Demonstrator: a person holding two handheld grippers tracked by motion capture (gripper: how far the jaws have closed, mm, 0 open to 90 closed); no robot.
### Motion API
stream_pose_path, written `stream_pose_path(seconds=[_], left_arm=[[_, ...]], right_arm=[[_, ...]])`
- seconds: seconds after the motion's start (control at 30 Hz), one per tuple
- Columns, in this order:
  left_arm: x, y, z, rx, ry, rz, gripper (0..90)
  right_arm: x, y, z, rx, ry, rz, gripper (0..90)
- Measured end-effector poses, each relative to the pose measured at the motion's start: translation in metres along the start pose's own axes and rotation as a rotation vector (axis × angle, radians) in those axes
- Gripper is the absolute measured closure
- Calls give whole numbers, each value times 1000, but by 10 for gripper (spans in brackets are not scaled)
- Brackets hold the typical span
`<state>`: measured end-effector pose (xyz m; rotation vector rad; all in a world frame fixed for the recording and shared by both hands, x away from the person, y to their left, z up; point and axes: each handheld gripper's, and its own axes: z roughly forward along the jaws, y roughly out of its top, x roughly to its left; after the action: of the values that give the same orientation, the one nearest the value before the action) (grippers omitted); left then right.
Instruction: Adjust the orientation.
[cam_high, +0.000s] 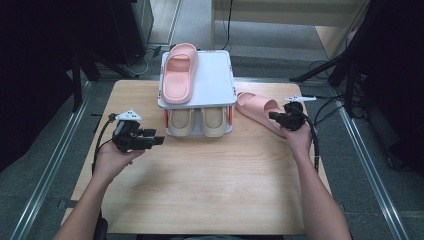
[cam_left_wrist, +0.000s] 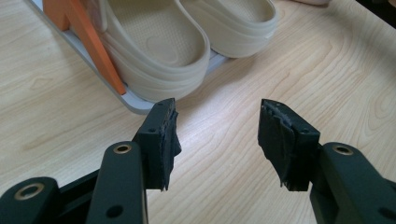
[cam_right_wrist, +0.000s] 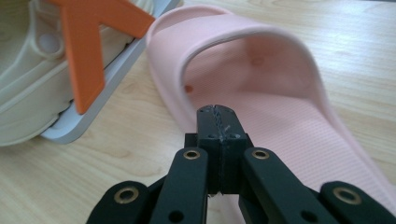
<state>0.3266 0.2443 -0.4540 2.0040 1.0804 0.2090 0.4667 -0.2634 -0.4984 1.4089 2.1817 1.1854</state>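
Right tongs (cam_right_wrist: 218, 116), pressed together, pinch the pink slipper's (cam_right_wrist: 261, 93) edge near the table's (cam_high: 200, 175) right edge, apparently for lifting to the shoe rack (cam_high: 210, 85); left tongs (cam_left_wrist: 217, 135) spread, empty.

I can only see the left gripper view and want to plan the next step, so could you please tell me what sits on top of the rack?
Observer: One pink slipper lies on the top shelf, at its left side.
Operator: Thank you. Is its partner nearby?
Observer: Yes, the other pink slipper lies on the table, right of the rack.
Operator: And the right tongs?
Observer: The right tongs are shut, nothing visible between them, over that slipper's footbed.
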Motion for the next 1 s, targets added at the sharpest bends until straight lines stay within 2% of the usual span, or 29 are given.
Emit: stream_pose_path(seconds=[0.1, 0.23, 0.33, 0.43, 0.53, 0.63, 0.73, 1.0], left_arm=[[-2, -5, -2, -12, -5, 0, 468], [-5, -9, -2, -17, -8, 5, 458], [-5, -12, -3, -17, -9, 3, 454], [-7, -15, -2, -9, -12, 4, 449], [-7, -18, 0, 8, -6, 12, 442], [-7, -19, 1, 12, -4, 10, 437], [-9, -17, 1, 9, -10, -1, 436], [-13, -17, 3, 18, -14, 21, 436]], right_arm=[[-3, 1, 3, 42, -18, 3, 900], [-5, 3, 7, 37, -26, 7, 900], [-7, 2, 11, 54, -34, -2, 900], [-9, 0, 17, 76, -40, 8, 900], [-12, 0, 18, 66, -28, 39, 900], [-8, 1, 19, 69, -20, 38, 900], [-2, 2, 21, 81, -33, -13, 900], [13, 4, 27, 101, 8, -20, 900]])
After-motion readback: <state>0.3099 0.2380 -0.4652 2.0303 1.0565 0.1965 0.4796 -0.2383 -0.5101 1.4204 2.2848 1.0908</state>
